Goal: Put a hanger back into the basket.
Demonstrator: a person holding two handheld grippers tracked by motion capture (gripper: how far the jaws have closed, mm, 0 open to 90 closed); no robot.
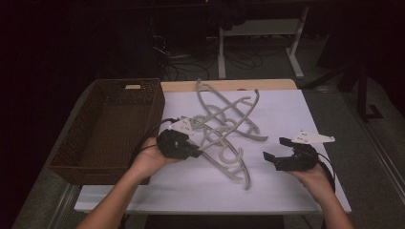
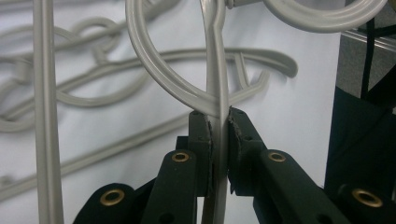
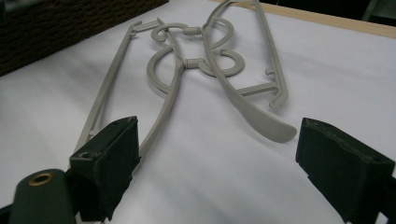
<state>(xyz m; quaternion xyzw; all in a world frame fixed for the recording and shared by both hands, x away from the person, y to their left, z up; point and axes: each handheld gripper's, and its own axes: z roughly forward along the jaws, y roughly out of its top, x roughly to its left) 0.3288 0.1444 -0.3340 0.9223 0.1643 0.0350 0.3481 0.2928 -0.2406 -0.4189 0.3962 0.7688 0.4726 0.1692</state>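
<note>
Since the left gripper (image 2: 219,126) is clamped on one grey hanger (image 2: 215,70) hooked into the pile (image 1: 229,119) beside the basket (image 1: 95,143), lifting may drag neighbours; right gripper (image 1: 279,148) gapes, empty.

Bare white table (image 1: 286,114) lies ahead of my right gripper (image 1: 273,148); I see free passage there. The tangled grey hangers (image 1: 224,129) block the centre. The wicker basket (image 1: 76,157) walls the left edge beside my left gripper (image 1: 197,153).

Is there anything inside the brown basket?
No, the brown basket shows just its bare woven bottom; the grey hangers lie beside it on the table.
</note>
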